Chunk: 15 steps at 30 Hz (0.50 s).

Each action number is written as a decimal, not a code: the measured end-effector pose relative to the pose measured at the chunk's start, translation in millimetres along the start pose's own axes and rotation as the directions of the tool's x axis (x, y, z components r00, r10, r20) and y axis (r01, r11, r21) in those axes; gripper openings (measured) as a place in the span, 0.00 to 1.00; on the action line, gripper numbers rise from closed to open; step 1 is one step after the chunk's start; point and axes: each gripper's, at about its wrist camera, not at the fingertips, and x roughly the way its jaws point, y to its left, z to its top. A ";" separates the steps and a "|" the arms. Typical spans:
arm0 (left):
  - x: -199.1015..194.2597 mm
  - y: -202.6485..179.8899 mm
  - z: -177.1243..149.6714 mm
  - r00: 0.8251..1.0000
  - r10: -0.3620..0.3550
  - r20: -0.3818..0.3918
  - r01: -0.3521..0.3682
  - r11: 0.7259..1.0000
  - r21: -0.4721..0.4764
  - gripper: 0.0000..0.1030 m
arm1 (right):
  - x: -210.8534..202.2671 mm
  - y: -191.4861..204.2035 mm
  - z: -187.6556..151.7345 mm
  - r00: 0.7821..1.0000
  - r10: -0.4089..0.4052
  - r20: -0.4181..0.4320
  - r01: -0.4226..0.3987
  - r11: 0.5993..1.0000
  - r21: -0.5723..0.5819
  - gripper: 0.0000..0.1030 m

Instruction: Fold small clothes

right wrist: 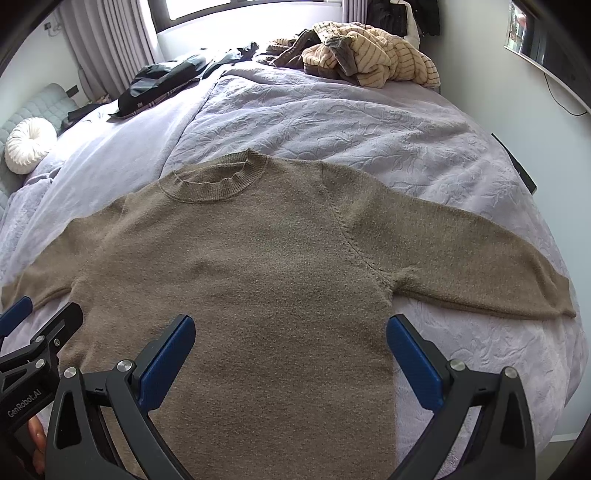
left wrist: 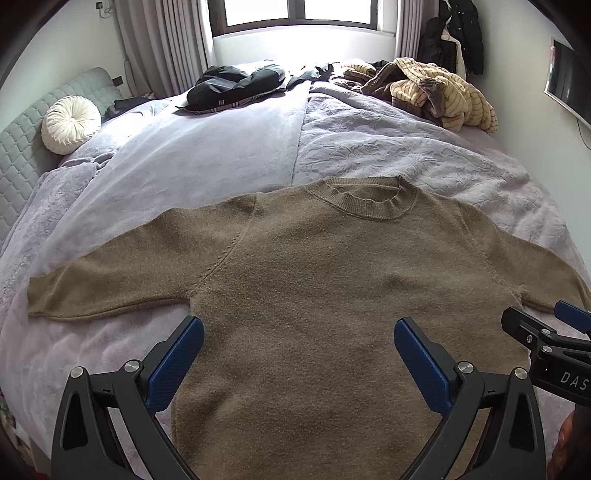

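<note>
Garment: olive-brown knitted crew-neck sweater [left wrist: 314, 280] lies flat, face up, sleeves spread, on the lilac embossed bedspread [left wrist: 388, 147].
Left gripper [left wrist: 299, 339]: I've got blue fingers spread wide above the lower body, gripping nothing.
Right gripper [right wrist: 290, 338]: likewise spread, empty, beside it.
Risk: I judge thick knit may bunch if I pinch one layer; a sleeve could drag crooked.

A bed [left wrist: 369, 147] under a lilac cover fills the room. Beyond it a bright window [left wrist: 295, 14] pours daylight between grey curtains [left wrist: 162, 48]. A padded headboard [left wrist: 22, 147] stands left of the bed, white walls around.
</note>
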 end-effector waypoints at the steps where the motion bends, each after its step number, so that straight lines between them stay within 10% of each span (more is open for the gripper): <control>1: 0.1 0.0 -0.1 1.000 0.000 0.000 0.000 1.000 0.000 1.00 | 0.8 -0.3 -0.5 1.000 -0.001 -0.001 0.001 1.000 0.001 1.00; 15: 4.9 2.3 -1.8 1.000 -0.001 -0.017 0.000 1.000 -0.019 1.00 | 3.4 0.5 0.1 1.000 0.000 -0.009 0.000 1.000 0.001 1.00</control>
